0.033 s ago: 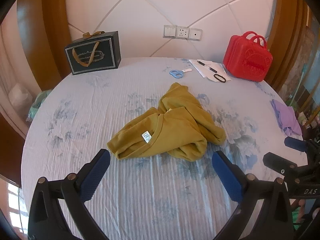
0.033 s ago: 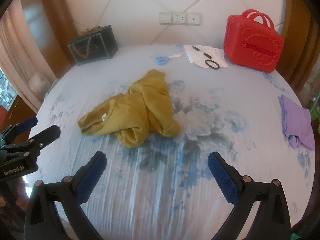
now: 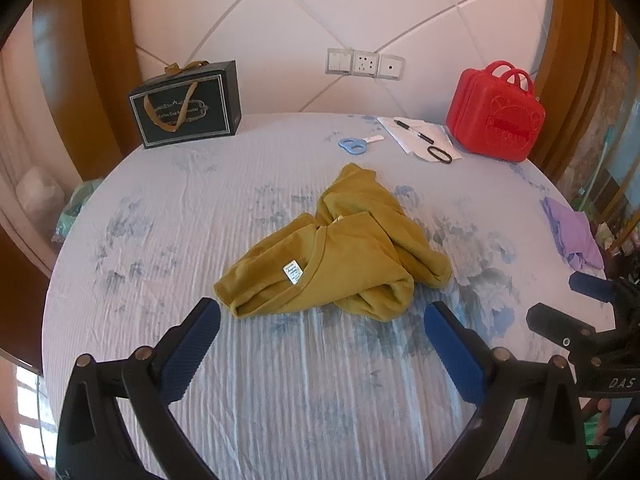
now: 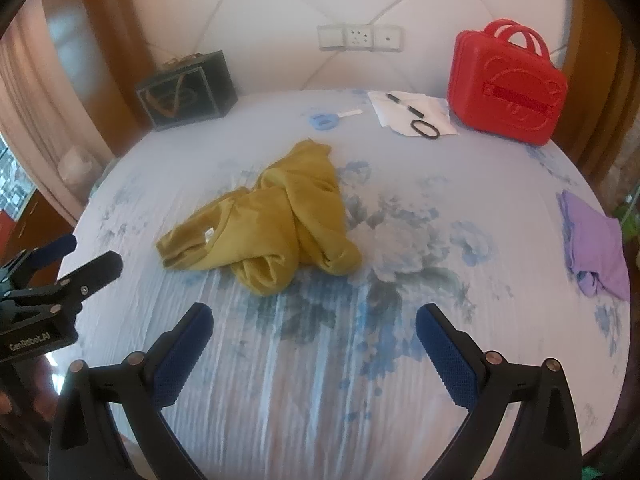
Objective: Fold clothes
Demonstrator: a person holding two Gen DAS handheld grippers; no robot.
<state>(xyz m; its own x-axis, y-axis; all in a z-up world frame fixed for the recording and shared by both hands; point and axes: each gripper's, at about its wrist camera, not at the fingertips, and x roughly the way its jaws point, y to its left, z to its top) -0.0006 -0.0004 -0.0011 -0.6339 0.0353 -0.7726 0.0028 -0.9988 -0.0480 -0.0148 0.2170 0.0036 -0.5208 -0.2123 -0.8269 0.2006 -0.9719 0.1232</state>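
Left wrist view shows the mustard yellow shirt (image 3: 336, 256) lying crumpled in the middle of the frame on the flowered bed sheet (image 3: 168, 216), its white label facing up. The left gripper (image 3: 322, 326) is at the bottom, its blue pads spread wide and holding nothing; the shirt lies just above the gap, not touching them. In the right wrist view the right gripper (image 4: 314, 322) is also wide and empty, with the shirt above it, toward the center-left.
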